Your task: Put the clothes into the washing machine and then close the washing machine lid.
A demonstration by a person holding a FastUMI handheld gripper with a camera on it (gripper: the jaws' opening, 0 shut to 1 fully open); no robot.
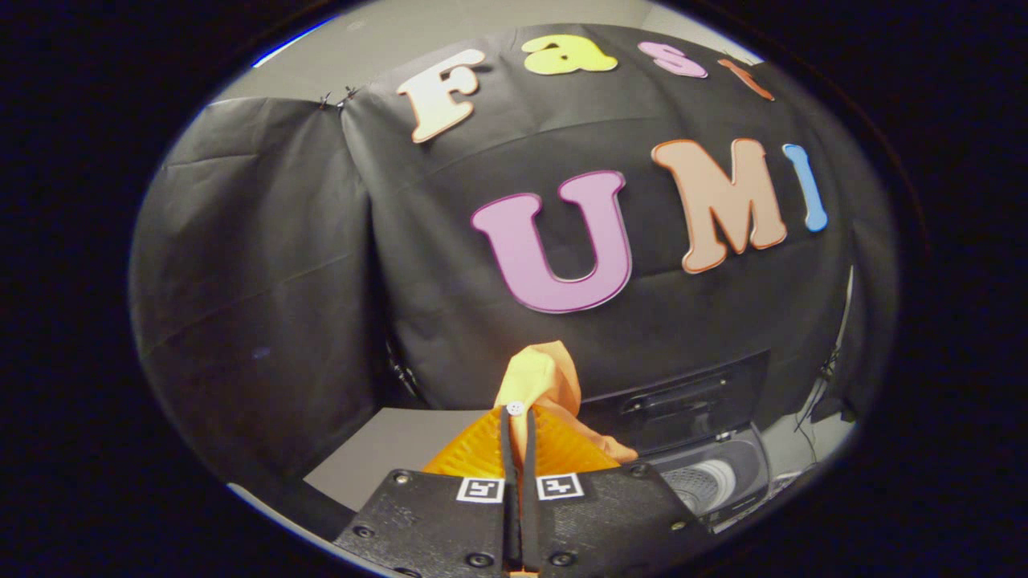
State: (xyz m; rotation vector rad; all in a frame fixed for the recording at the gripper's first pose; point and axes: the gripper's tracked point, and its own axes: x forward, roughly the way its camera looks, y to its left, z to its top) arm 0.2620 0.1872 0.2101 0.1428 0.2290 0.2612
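An orange garment (542, 377) with a small white button sticks up from between my fingers, and my gripper (518, 417) is shut on it, lifted in the air. Below and to the right of the fingers stands the washing machine (711, 482), its lid (683, 397) raised upright at the back and its drum open, showing a pale perforated inside. The cloth hangs left of the drum opening, not over it.
A grey tabletop (385, 453) lies beyond the fingers to the left of the machine. Black cloth walls close the booth behind and on the left. Cables run down the wall right of the machine (819, 393).
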